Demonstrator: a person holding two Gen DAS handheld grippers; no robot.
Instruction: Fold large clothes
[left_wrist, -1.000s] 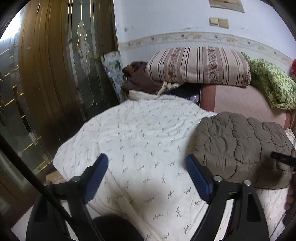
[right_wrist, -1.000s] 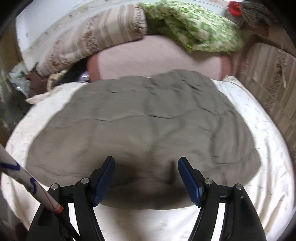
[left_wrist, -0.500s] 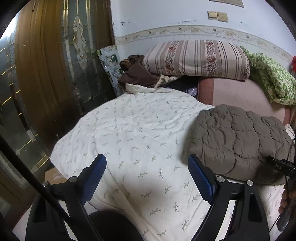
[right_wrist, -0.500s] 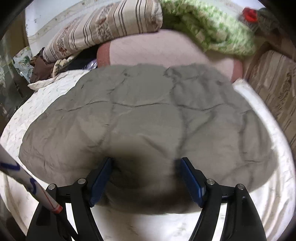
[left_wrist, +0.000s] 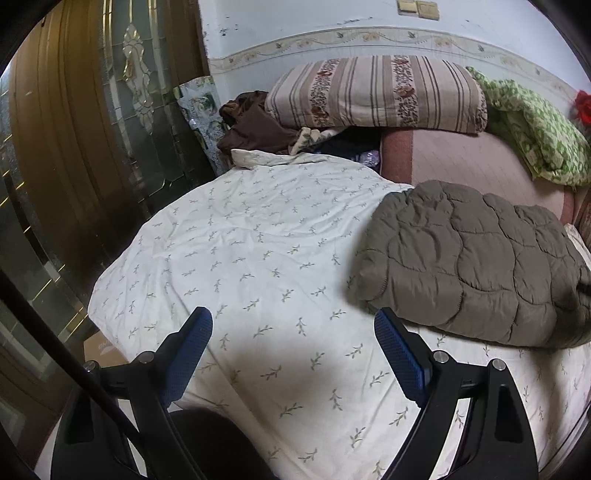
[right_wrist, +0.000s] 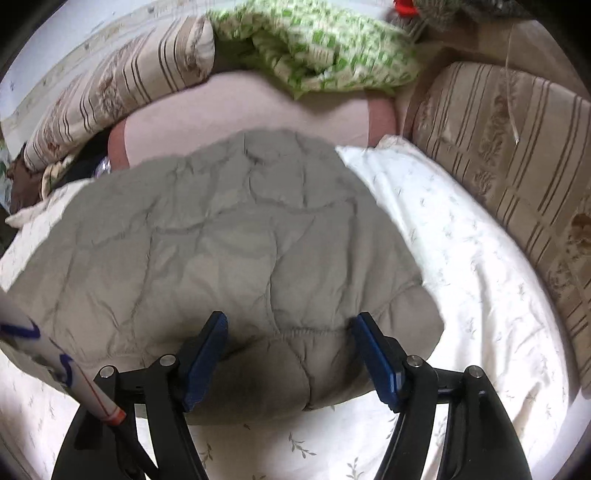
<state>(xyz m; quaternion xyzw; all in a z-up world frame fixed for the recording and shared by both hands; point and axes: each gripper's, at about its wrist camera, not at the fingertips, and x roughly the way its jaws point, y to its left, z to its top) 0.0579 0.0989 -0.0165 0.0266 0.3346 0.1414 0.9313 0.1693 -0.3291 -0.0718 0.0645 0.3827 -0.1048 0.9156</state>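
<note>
Right tool (right_wrist: 288, 332) spread, narrowing slightly, over grey-brown quilted padded garment (right_wrist: 229, 236) | left tool (left_wrist: 293, 328) spread above cream leaf-print bedsheet (left_wrist: 236, 240), garment at 2 o'clock

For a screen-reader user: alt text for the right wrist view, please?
A grey-brown quilted jacket lies folded on a white leaf-print sheet, with the right gripper over its near edge, jaws open. Striped bedding and a green blanket lie behind.

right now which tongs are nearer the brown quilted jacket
Right. The right tongs hang open directly over the brown quilted jacket's near edge; the left tongs sit open over the white sheet beside it.
</note>
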